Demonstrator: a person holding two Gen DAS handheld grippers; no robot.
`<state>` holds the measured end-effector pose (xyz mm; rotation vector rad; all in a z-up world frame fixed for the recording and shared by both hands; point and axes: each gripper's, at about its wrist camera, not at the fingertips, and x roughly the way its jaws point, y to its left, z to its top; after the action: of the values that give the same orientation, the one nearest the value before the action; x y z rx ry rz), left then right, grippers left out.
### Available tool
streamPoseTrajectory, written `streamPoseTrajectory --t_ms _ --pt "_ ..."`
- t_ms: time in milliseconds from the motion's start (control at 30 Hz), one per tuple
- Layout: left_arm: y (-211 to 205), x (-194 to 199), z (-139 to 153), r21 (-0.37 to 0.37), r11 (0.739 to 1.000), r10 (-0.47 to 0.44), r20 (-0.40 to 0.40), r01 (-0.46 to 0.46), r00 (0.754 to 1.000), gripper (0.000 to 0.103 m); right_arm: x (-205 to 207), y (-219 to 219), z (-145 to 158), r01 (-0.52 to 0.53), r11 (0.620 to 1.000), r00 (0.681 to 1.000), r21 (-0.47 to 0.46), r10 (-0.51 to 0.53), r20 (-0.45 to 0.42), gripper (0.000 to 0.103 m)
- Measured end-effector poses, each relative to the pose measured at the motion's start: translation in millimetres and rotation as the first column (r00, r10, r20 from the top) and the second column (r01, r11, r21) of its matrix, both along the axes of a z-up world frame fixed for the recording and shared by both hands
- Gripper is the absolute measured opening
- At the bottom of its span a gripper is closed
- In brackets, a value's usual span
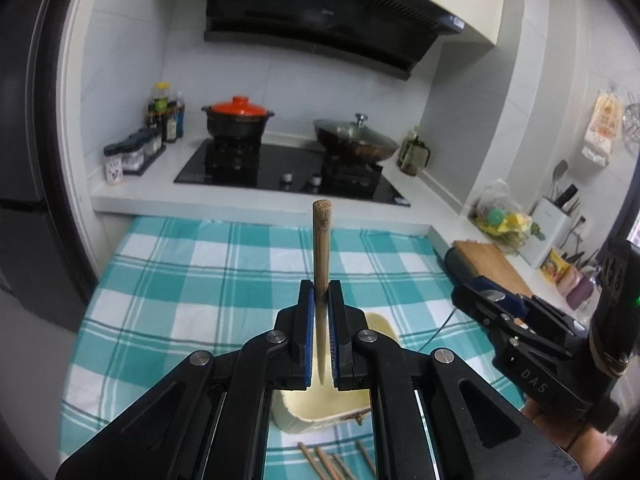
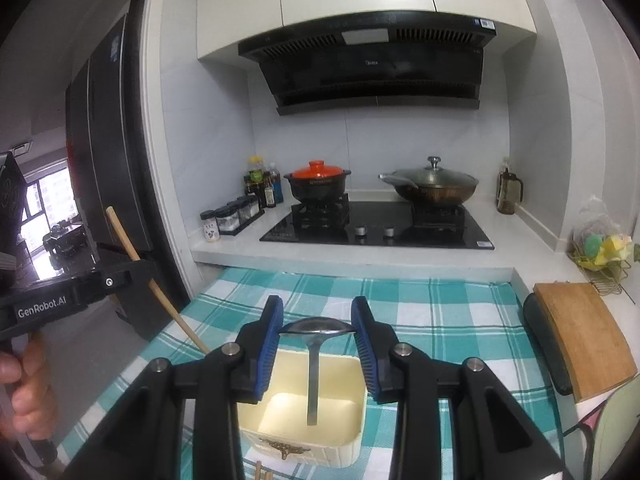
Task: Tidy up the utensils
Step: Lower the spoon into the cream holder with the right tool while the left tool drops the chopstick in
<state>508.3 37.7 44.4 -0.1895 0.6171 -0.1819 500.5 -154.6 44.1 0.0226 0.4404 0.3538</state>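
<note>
The left gripper [image 1: 320,300] is clamping a single chopstick [image 1: 321,248] at the centre of its frame, blunt end pointing up; the right gripper [image 2: 318,328] is pinching a metal spoon [image 2: 316,334] by the edges of its bowl, handle dangling over the cream box [image 2: 358,440] at the lower middle of that frame. The spoon is likely sitting on a thin, slick hold, so a jolt could be tipping it out onto the checked cloth [image 2: 440,320]; the chopstick could be pivoting between the pads and missing the box; more chopsticks [image 1: 320,462] are lying along the bottom edge, where a careless lowering could be scattering them.
</note>
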Motion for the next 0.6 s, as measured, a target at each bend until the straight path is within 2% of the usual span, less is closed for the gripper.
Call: streamPoseTrajectory --t_ms 167,300,333,367,400,433,467,500,600 --pt "-7.0 24.4 -54.5 0.024 1.0 -0.016 -0.14 0.02 0.99 0.005 43.4 1.3 -54.0 0.031 1.0 0.978 0.001 -0.03 -0.206 0.036" --pt "-15.8 29.6 -75.9 0.067 0.997 -0.023 -0.199 0.037 0.98 0.006 59.5 -3.2 -84.0 0.057 0.998 0.951 -0.014 -0.059 -0.303 0.036" --pt "-17.6 28.2 -77.3 0.079 0.996 -0.014 -0.201 0.03 0.979 0.011 61.8 -4.8 -88.7 0.068 0.998 0.946 -0.014 -0.069 -0.317 0.036" --pt "-18.1 25.9 -78.1 0.084 0.996 -0.01 -0.2 0.027 0.98 0.024 63.4 -6.5 -93.3 0.077 0.997 0.941 -0.014 -0.077 -0.328 0.037" --pt "-18.1 21.2 -77.2 0.084 0.996 -0.005 -0.192 0.021 0.981 0.033 65.5 -8.4 -96.2 0.083 0.996 0.937 -0.011 -0.082 -0.339 0.037" --pt "-17.3 15.3 -75.1 0.083 0.996 0.001 -0.177 0.014 0.984 0.05 65.8 -10.9 -97.1 0.093 0.996 0.936 -0.007 -0.089 -0.339 0.037" --pt "-15.9 6.3 -71.6 0.083 0.996 0.004 -0.156 0.01 0.988 0.059 63.7 -13.5 -95.8 0.102 0.995 0.94 -0.005 -0.098 -0.327 0.044" --pt "-14.3 -4.2 -67.5 0.089 0.996 0.001 -0.136 0.011 0.991 0.062 60.6 -15.6 -93.7 0.105 0.994 0.946 -0.005 -0.101 -0.307 0.051" --pt "-6.3 -43.1 -54.9 0.121 0.993 -0.001 -0.079 0.01 0.997 0.076 40.5 -24.0 -82.5 0.103 0.995 0.965 -0.013 -0.103 -0.24 0.053"
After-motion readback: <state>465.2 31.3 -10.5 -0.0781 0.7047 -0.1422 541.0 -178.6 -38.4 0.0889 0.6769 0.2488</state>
